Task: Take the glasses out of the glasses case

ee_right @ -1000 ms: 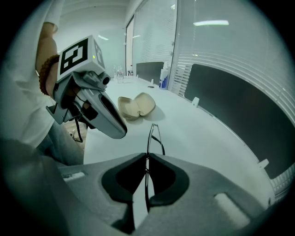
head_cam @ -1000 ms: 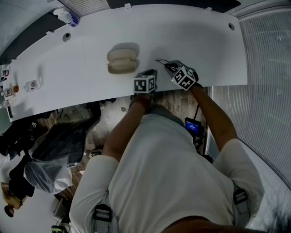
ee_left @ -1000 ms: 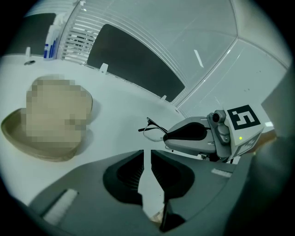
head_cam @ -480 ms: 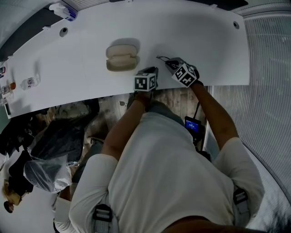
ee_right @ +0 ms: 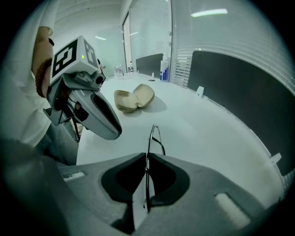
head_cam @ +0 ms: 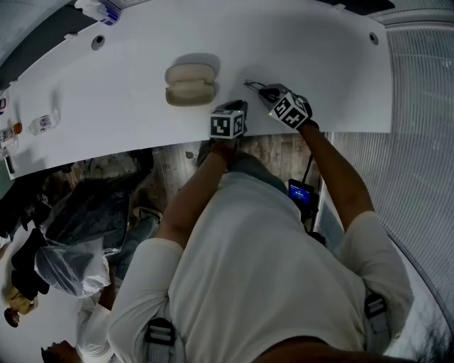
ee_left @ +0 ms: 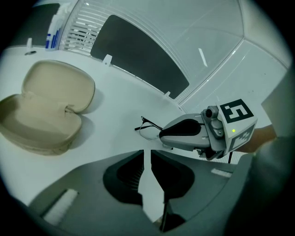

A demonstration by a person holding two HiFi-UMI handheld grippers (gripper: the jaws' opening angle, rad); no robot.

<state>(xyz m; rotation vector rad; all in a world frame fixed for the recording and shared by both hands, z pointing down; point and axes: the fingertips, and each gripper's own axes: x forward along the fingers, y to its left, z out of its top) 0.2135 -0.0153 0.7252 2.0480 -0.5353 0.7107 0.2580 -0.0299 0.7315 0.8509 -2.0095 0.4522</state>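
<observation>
The beige glasses case (head_cam: 190, 84) lies open and empty on the white table (head_cam: 319, 64); it also shows in the left gripper view (ee_left: 41, 110) and the right gripper view (ee_right: 133, 99). Thin dark-framed glasses (head_cam: 250, 86) are to its right, low over the table. My right gripper (head_cam: 264, 91) is shut on them: one edge of the frame runs between the pads (ee_right: 147, 156) and the rest sticks out ahead (ee_right: 156, 136). My left gripper (head_cam: 236, 108) hovers close beside it near the table's front edge, shut with nothing between its jaws (ee_left: 146, 154). The glasses (ee_left: 146, 129) show just past it.
A bottle (head_cam: 99, 10) stands at the far left corner and small items (head_cam: 46, 122) lie at the left end. A dark panel (ee_left: 138, 60) runs behind the table. Bags (head_cam: 92, 213) sit on the floor below the front edge.
Neither gripper, the glasses nor the case has visibly moved on the table. Only the head view has shifted slightly.
</observation>
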